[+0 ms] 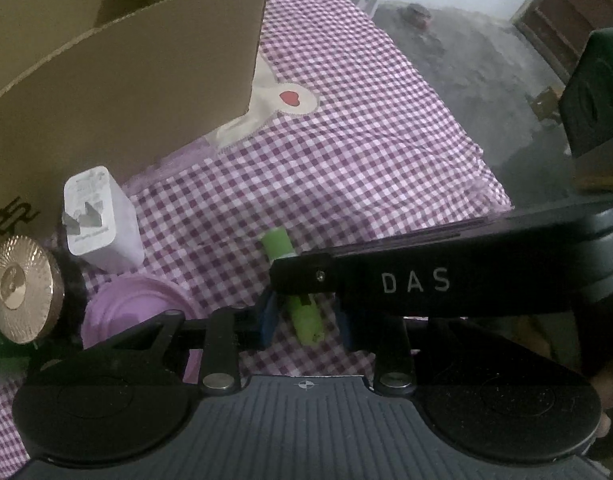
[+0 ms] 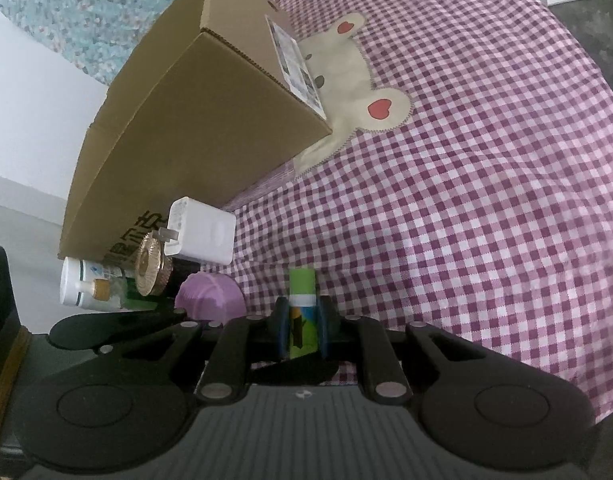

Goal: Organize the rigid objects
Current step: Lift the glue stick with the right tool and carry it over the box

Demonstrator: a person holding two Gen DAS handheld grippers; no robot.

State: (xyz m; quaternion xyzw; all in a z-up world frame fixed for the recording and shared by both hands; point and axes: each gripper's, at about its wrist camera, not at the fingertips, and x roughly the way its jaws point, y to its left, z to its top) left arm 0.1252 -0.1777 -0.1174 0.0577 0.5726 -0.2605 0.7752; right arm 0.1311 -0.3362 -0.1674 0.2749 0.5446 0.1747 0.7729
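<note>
We grip the green tube (image 2: pixel 302 312) with the right gripper (image 2: pixel 302 330); its fingers (image 2: pixel 281 330) are closed on it, above the checked cloth (image 2: pixel 466 200). The left gripper (image 1: pixel 306 326) has fingers (image 1: pixel 266 320) on both sides of the tube, not pressing. "DAS" is written on the right gripper's arm. A white charger (image 2: pixel 202 236) and a carton (image 2: pixel 194 128) are near.

**Layout on the checked cloth**

A cardboard box (image 2: pixel 194 128) stands on the cloth (image 2: pixel 466 200) at the far left. Before its near wall sits a charger (image 2: pixel 202 236), touching or just short of it. Left of the charger lie a ridged disc (image 2: pixel 148 266) and a bottle (image 2: pixel 86 286). A dome-shaped lid (image 2: pixel 210 296) lies nearer. A tube (image 2: pixel 302 308) lies right of the lid.
</note>
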